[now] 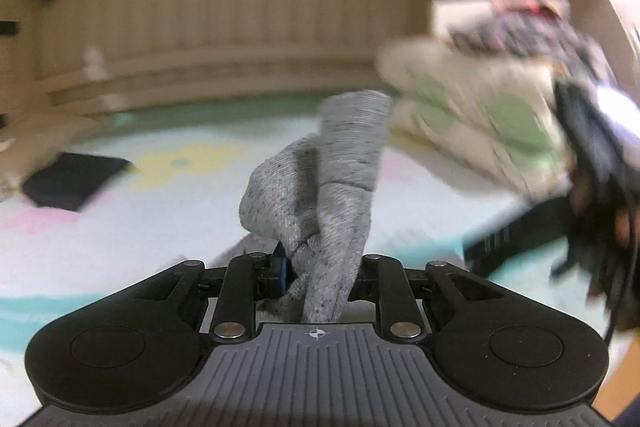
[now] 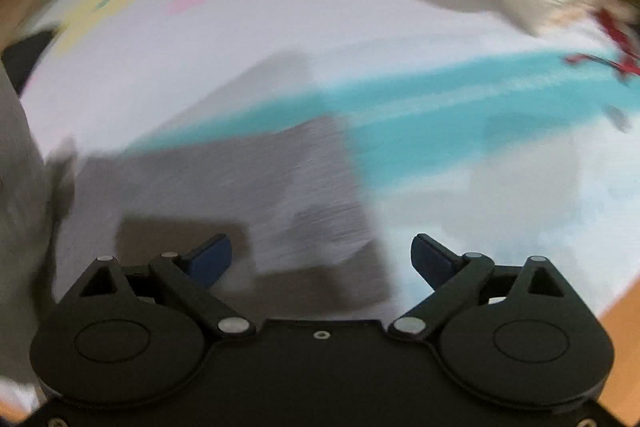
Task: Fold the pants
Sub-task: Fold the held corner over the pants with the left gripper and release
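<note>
The left gripper (image 1: 320, 267) is clenched on 1 pair of grey pants (image 1: 320, 183), a heathered knit with fine ribbing; the fabric bunches into soft upright folds between the 2 fingers and stands above a bed sheet (image 1: 168, 227) printed in pastel pink, yellow and teal. The right gripper (image 2: 322, 259) is released, its 2 blue-padded fingers (image 2: 210, 259) spread wide with nothing between them. Below it, another part of the grey pants (image 2: 280, 187) lies flat on the sheet (detail lost to blur). 1 crumpled heap of cream-and-green cloth (image 1: 480, 115) sits behind.
</note>
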{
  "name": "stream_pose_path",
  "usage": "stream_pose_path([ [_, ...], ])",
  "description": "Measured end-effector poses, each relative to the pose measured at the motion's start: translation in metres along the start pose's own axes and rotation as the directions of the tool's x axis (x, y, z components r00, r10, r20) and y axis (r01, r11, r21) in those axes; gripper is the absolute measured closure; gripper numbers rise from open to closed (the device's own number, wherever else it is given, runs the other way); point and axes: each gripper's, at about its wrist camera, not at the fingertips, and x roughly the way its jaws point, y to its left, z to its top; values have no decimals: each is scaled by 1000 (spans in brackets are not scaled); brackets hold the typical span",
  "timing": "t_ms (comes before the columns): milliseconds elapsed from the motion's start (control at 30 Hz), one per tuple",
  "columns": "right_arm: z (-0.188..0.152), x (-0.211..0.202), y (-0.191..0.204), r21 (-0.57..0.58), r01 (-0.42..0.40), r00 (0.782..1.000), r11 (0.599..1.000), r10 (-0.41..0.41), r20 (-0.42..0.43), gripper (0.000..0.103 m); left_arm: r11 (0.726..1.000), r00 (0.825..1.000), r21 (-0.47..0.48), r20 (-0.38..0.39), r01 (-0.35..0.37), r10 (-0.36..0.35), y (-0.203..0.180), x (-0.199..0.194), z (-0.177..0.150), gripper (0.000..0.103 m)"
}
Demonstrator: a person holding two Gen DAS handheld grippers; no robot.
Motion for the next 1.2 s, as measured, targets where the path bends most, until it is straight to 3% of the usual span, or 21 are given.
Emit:
stream_pose_path([
  [200,11,-7,-50,127,137,987,982,-146,66,7,984,980,179,-196,21,14,-51,47,-34,78],
  [300,13,-10,-59,146,162,981,976,-175,86,7,958,983,288,-174,-7,60,-66,45,-43,75],
  [367,11,-13,-63,149,160,981,976,-174,90,6,946,985,324,-169,15,43,-68,41,-43,72],
  [533,9,-16,-59,131,136,984,982,-149,95,7,954,973,256,-204,159,-108,-50,31,-35,63],
  [633,11,-18,-57,117,122,985,986,-135,107,6,961,968,199,-202,192,-151,-39,25,-32,62],
  [733,12,-24,-59,125,98,985,987,-114,128,7,947,955,190,-200,259,-221,-34,20,-29,59],
  [800,12,-27,-63,126,103,983,987,-121,137,7,926,940,201,-193,319,-282,-35,12,-30,60],
  [933,13,-31,-70,105,124,979,987,-139,152,7,877,886,174,-217,449,-410,-34,2,-33,60],
  [967,12,-32,-70,98,123,978,988,-137,156,7,872,881,172,-214,459,-422,-30,5,-28,60],
  [1100,7,-33,-75,102,44,986,994,-60,159,6,885,884,96,-167,455,-436,-4,2,-13,59],
  [1200,0,-31,-63,58,24,985,998,-33,167,6,928,919,-10,-136,373,-371,31,5,-2,59],
])
